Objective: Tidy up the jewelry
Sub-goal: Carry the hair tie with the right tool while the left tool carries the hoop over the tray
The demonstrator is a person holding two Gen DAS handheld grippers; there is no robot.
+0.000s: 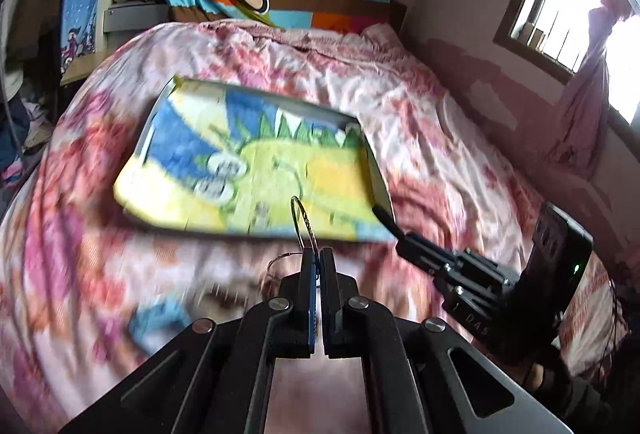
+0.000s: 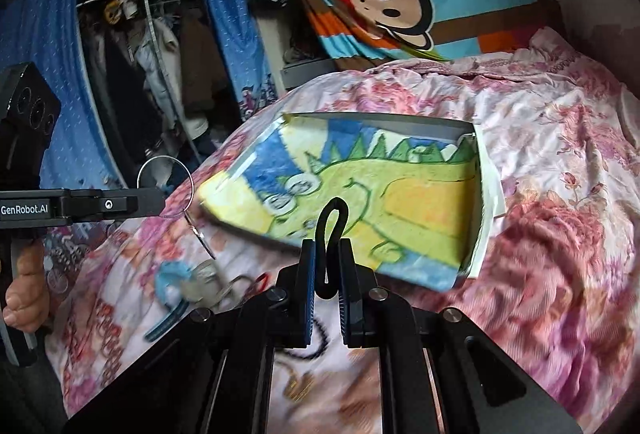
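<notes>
Left gripper (image 1: 317, 258) pinching thin wire hoop (image 1: 303, 220) (light, springy, bends easily); right gripper (image 2: 327, 254) pinching limp black cord (image 2: 330, 234). Best gripped low, near jaws.

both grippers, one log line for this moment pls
left gripper: shut on hoop | right gripper: shut on black cord | both above bed near tray | more jewelry on bed

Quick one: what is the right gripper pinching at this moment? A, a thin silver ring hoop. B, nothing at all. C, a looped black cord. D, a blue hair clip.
C: the right gripper is shut on a looped black cord that stands up between its fingers, while the thin hoop sits in the left gripper.
</notes>
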